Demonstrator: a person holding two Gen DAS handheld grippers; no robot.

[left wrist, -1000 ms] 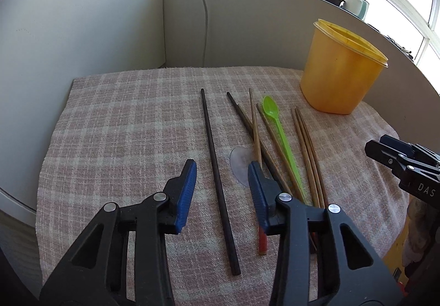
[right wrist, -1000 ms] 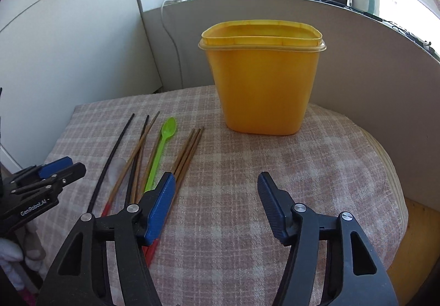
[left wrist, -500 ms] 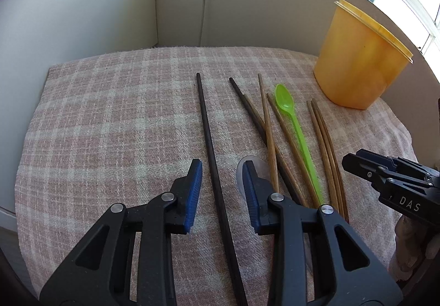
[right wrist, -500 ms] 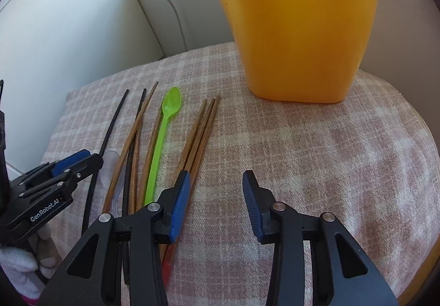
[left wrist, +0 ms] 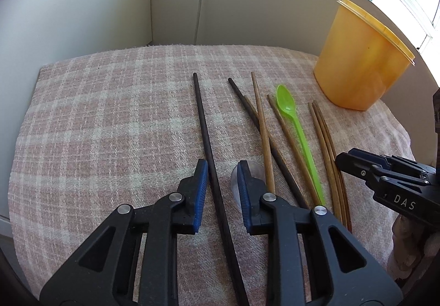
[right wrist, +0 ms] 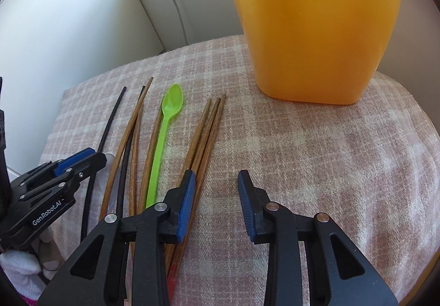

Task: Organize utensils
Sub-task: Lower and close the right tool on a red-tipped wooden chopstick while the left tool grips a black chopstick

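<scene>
Left gripper (left wrist: 218,190) sits low over the cloth (left wrist: 110,127) near its front edge, jaws part open and straddling the black stick (left wrist: 205,130); nothing clamped yet. Left pad is nearly on the stick, right pad apart from it and over a clear disc (left wrist: 247,176) of some kind. To do this well: centre the stick between the pads, go down to the cloth, close square across the shaft, lift level so the long far end doesn't swing. Keep the right pad off the disc.

Rest of the utensils lie mid-cloth, tips toward the back edge: a dark stick crossed with brown ones (left wrist: 264,127), green spoon (left wrist: 295,127), a brown bundle (right wrist: 205,135) nearest the tub.

Right gripper (right wrist: 216,196) also low at the front edge, jaws part open and empty. Its left finger is over the brown bundle; right finger over bare cloth. Needs a shift left to straddle the bundle.

Orange tub (right wrist: 310,31) stands at the back right corner, likely the drop target. Can't tell if a lid is on.
</scene>
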